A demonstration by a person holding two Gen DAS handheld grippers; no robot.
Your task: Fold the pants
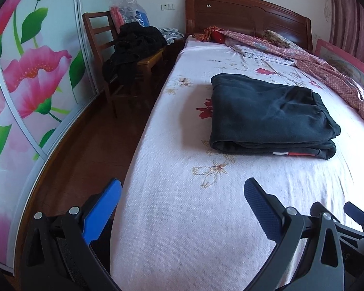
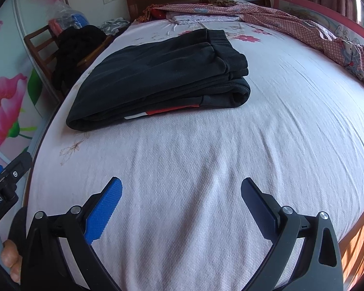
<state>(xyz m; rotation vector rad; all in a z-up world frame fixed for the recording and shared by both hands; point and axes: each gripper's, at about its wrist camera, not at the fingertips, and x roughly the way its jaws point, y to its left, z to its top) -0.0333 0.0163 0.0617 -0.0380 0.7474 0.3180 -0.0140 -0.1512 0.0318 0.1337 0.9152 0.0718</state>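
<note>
Dark navy pants (image 1: 269, 114) lie folded into a flat rectangle on the bed's pale pink sheet (image 1: 194, 218), with a red and white stripe showing at the near edge. They also show in the right wrist view (image 2: 157, 80). My left gripper (image 1: 182, 189) is open and empty, held back over the near part of the bed by its left edge. My right gripper (image 2: 180, 189) is open and empty, above the sheet well short of the pants. Neither touches the pants.
A wooden chair (image 1: 104, 41) piled with black clothes (image 1: 133, 48) stands left of the bed by a flowered wardrobe door (image 1: 31, 72). A crumpled pink checked quilt (image 2: 303, 26) lies along the far right. A wooden headboard (image 1: 242, 12) is behind.
</note>
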